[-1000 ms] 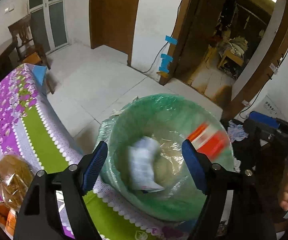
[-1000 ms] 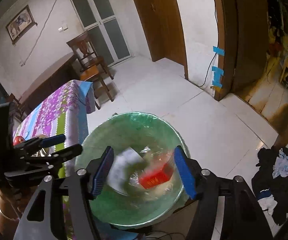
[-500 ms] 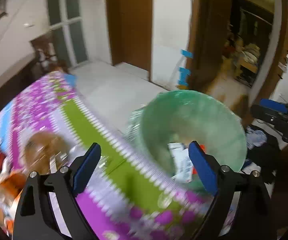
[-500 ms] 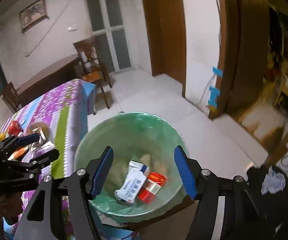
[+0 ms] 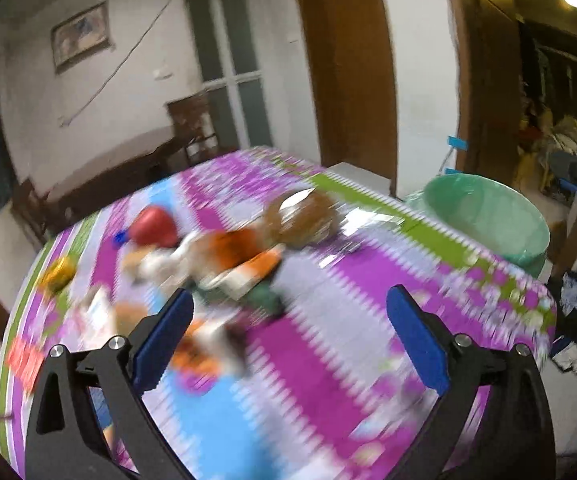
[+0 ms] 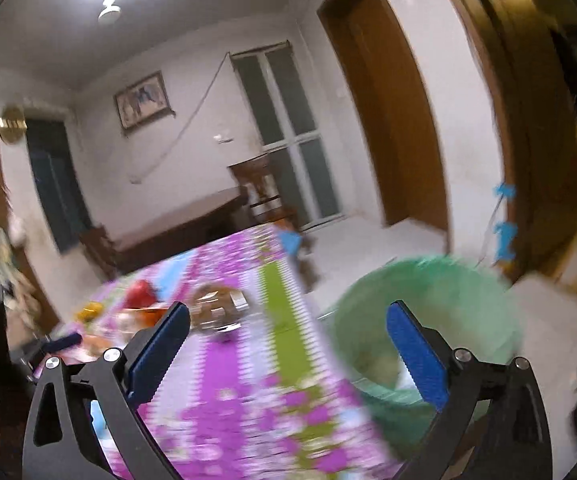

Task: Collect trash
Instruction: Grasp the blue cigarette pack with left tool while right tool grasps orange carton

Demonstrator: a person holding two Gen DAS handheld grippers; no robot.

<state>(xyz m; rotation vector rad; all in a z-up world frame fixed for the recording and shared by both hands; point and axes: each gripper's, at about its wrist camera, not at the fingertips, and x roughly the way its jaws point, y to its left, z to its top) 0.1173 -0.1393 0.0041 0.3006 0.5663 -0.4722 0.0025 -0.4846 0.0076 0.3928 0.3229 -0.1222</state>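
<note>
Both frames are motion-blurred. Left gripper (image 5: 288, 328): fingers spread wide, jaws have just been opening, nothing between them. It looks down over the table (image 5: 328, 360) with its purple-and-green flowered cloth.

Left to right on the table: a small yellow item (image 5: 58, 274) near the left edge, a red round thing (image 5: 154, 230) toward the far side, a blurred pile of orange-and-white wrappers (image 5: 228, 260) mid-table, then a brown item in clear wrap (image 5: 302, 218) toward the far right corner.

The green-lined bin (image 5: 488, 216) stands off the table's right edge, on the floor side.

Right gripper (image 6: 288, 336): fingers also spread wide, jaws just opened, empty. It hangs over the table's right edge with the bin beside it; a pale scrap (image 6: 402, 376) lies inside the bin.
</note>
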